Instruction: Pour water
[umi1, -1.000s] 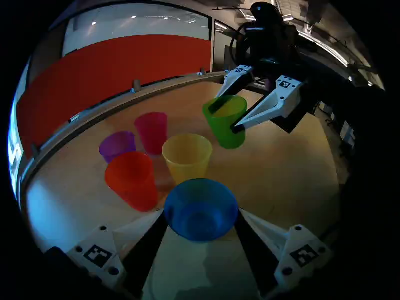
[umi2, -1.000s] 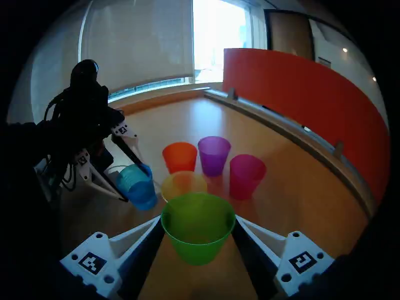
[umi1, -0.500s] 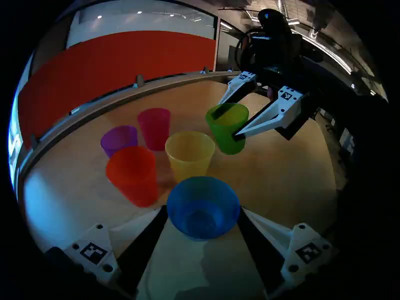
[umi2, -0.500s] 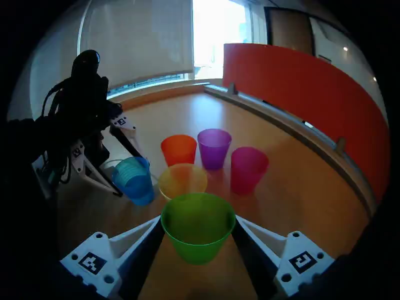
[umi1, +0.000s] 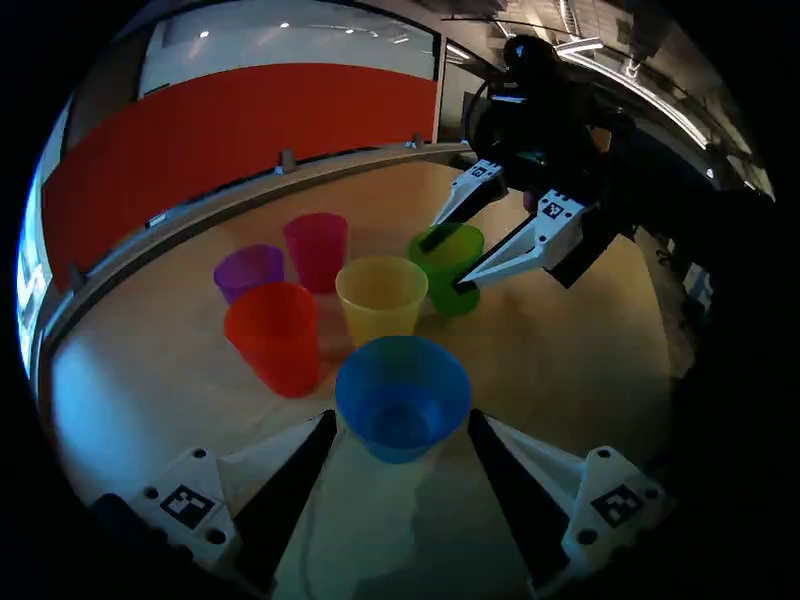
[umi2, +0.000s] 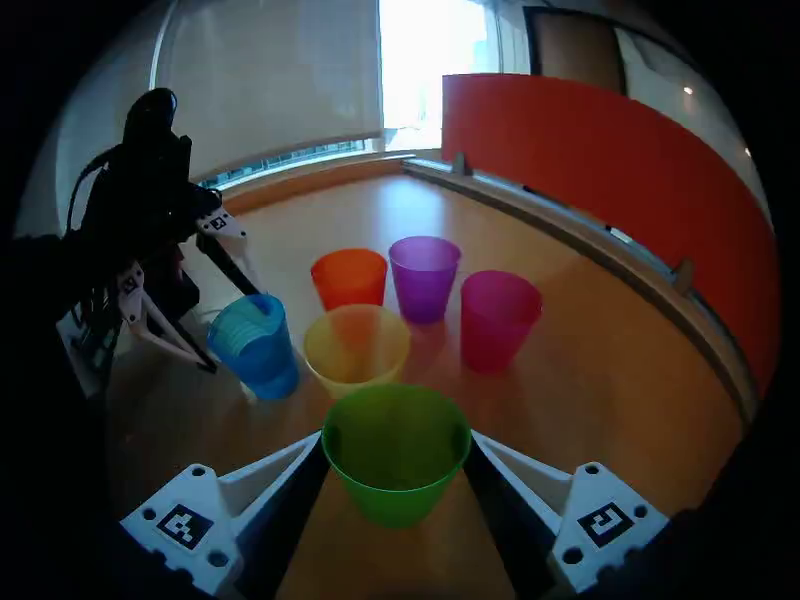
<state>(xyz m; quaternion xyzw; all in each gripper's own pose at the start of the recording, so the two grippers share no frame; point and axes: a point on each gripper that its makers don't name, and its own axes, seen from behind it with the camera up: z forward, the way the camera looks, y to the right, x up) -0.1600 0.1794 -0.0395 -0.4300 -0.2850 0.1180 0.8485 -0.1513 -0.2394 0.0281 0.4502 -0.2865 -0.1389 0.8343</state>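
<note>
Blue plastic first: the blue cup (umi1: 403, 410) is clamped rim up between both fingers of my left tool (umi1: 400, 422), close in front of the camera. My right tool (umi2: 396, 447) grips the green cup (umi2: 396, 455) the same way, upright, a finger pressed to each side. In the left gripper view the right tool reaches in from the far side, angled downward, with its green cup just beside the yellow cup (umi1: 381, 297). I cannot tell whether either held cup touches the wood or has water in it.

There are six cups, one of each colour. Two are held, and four stand in a tight cluster between them: yellow, the orange cup (umi1: 275, 335), the purple cup (umi1: 249, 272) and the magenta cup (umi1: 317, 250).

The counter (umi2: 600, 420) is pale wood. A red panel (umi2: 620, 170) runs along one edge, and a bright window (umi2: 430, 60) lies beyond.
</note>
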